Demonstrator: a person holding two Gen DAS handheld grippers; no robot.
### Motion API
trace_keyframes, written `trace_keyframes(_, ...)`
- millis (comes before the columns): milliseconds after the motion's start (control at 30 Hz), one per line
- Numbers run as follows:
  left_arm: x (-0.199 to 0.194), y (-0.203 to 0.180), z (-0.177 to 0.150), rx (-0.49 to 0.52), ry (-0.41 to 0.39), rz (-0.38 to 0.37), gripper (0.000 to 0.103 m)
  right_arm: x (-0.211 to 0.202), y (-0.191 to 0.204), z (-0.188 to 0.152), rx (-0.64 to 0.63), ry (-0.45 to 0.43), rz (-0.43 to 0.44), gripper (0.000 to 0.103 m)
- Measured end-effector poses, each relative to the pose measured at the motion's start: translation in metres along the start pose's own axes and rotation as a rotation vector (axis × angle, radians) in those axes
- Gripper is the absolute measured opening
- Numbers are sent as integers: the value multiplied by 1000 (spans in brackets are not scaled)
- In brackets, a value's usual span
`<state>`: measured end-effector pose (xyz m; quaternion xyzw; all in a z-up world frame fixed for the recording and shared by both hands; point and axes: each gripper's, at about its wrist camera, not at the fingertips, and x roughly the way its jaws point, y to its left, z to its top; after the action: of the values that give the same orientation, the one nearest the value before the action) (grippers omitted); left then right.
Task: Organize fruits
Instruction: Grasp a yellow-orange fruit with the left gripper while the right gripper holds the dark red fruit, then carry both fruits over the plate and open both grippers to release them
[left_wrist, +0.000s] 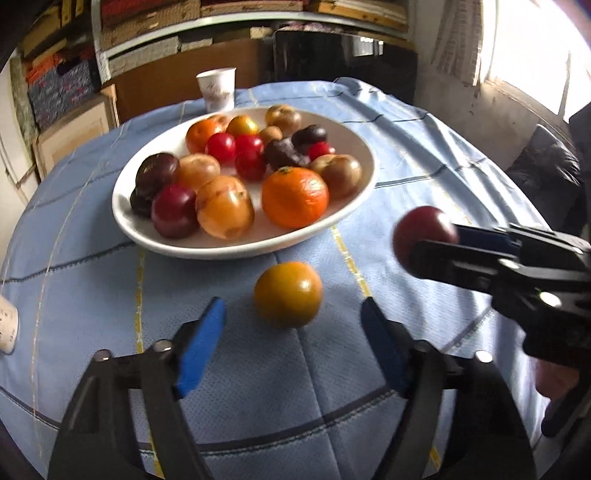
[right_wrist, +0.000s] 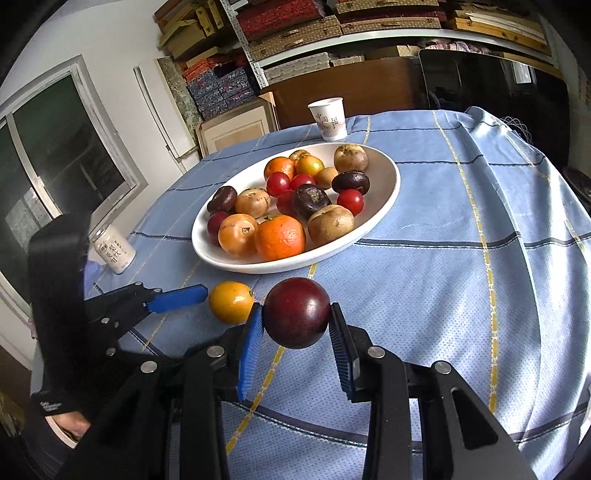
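Holding a dark red plum (right_wrist: 297, 313) clenched between the blue pads of my right gripper (right_wrist: 296, 332), I have it lifted above the blue checked cloth on the table (right_wrist: 443, 295), near the front rim of the white bowl (right_wrist: 388, 206). From the left wrist view the same plum (left_wrist: 421, 232) shows at the tip of the right gripper (left_wrist: 436, 243), off to the right of the bowl (left_wrist: 369, 181).

My left gripper (left_wrist: 291, 336) is released, its jaws standing apart with nothing pressed between the pads. A yellow-orange fruit (left_wrist: 287, 294) lies on the cloth just ahead of the gap between its fingers, a little in front of the bowl; I cannot tell whether a pad touches it. In the right wrist view this fruit (right_wrist: 231, 301) sits right at the end of one blue pad of the left gripper (right_wrist: 207, 295).

The bowl is piled with oranges, small red fruits, dark purple ones and brownish ones. A paper cup (right_wrist: 328, 119) stands behind the bowl, and a white can (right_wrist: 113, 249) stands near the table's left edge.
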<state>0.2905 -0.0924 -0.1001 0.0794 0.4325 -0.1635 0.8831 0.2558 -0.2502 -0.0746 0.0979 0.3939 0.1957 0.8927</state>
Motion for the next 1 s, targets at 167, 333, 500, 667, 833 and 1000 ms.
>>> trace_keyframes(167, 3, 6, 5, -32, -9, 5, 68, 1, 3, -1, -14, 7, 3, 37)
trace_keyframes(333, 10, 3, 4, -24, 26, -11, 45, 2, 2, -1, -11, 7, 2, 37)
trace_keyframes(500, 9, 2, 3, -21, 23, -7, 37, 4, 2, -2, -13, 15, -3, 37)
trace_keyframes(667, 6, -1, 2, -8, 19, -11, 37, 8, 2, -3, -15, 27, -8, 37)
trace_keyframes(833, -9, -4, -6, 2, 0, -31, 37, 9, 3, -5, -23, 33, -12, 37)
trace_keyframes(1000, -46, -1, -2, 8, -92, -70, 37, -7, 9, 3, -55, -49, 65, 36)
